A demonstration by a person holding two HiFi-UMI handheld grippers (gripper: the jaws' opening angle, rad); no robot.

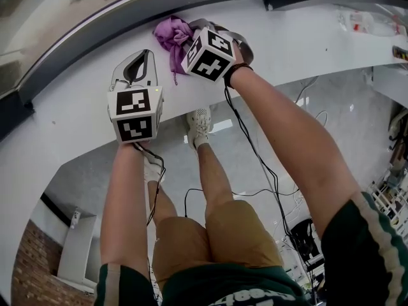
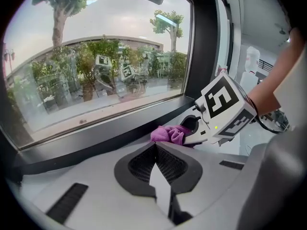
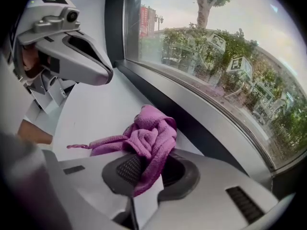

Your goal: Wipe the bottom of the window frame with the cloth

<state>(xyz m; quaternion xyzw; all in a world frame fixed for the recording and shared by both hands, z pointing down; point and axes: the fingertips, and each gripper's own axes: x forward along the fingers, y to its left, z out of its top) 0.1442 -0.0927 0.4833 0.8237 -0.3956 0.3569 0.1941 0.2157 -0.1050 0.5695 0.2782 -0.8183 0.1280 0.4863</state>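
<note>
— Nearest to us is our left gripper (image 2: 154, 150). Where does it stand?

— Over the white sill (image 1: 70, 107), its jaws pressed together with nothing between them.

— And our right gripper (image 3: 144, 169)?

— Just ahead of the left one and to its right. Its jaws are clamped on the purple cloth (image 3: 151, 133), and a fold of it hangs down through them.

— Where does the rest of the cloth lie?

— Bunched on the sill in front of those jaws, with a thin tail trailing off toward our left side. It sits just beside the dark bottom rail of the window frame (image 3: 204, 131); we cannot tell whether it touches the rail.

— And past the rail?

— We see the glass (image 2: 96, 47), then trees (image 2: 60, 11) outside.
</note>
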